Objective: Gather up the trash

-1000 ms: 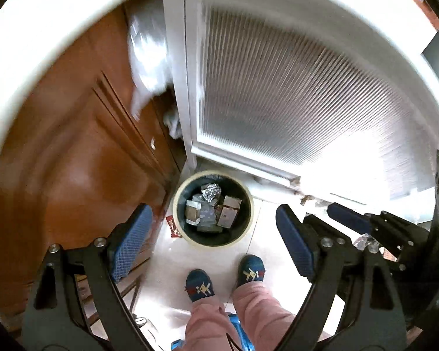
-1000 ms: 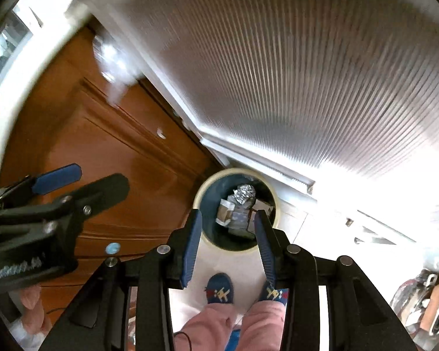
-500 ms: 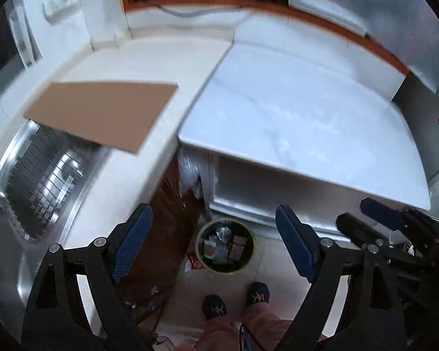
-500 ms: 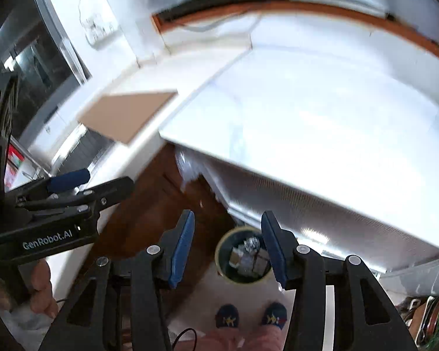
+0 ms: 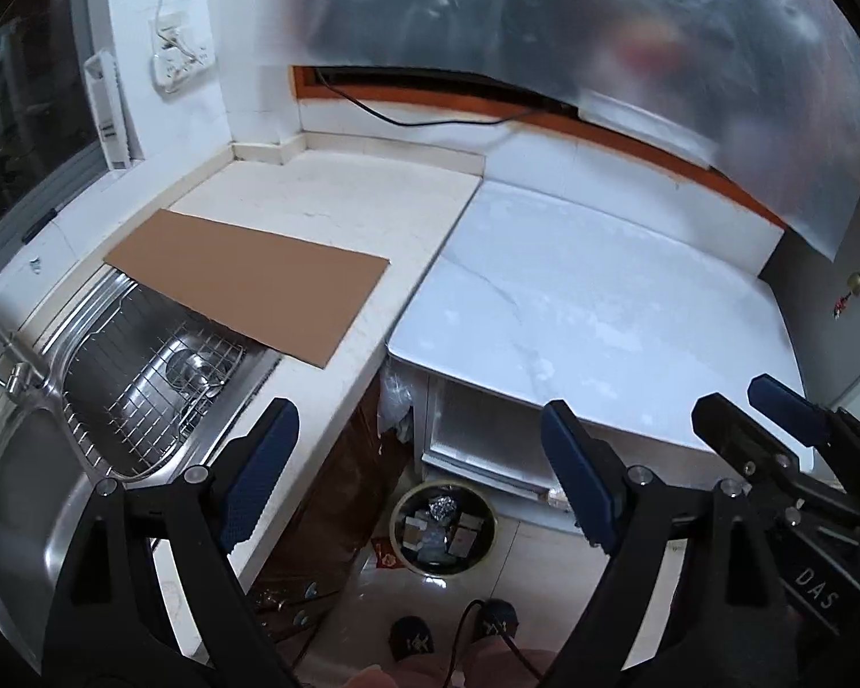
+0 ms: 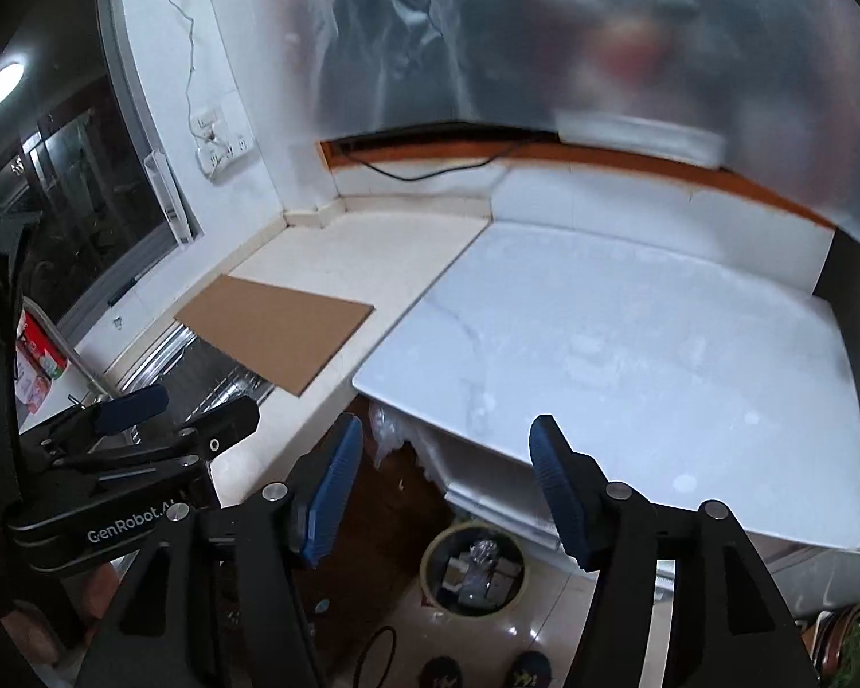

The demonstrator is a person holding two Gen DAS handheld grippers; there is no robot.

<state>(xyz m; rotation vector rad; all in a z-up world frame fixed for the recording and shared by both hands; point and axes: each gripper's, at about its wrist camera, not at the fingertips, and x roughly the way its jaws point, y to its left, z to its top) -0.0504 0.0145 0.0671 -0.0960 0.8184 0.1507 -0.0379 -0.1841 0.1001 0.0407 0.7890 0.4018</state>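
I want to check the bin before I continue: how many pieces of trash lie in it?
About 4 in the trash bin on the floor: a crumpled foil ball at the far side, two cardboard pieces, a clear wrapper between them. More may be hidden underneath.

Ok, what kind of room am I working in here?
Most likely a home kitchen: a stainless sink with a wire rack is set into an L-shaped countertop, with a wall socket above it. A trash bin holding foil and small boxes stands on the tiled floor below.
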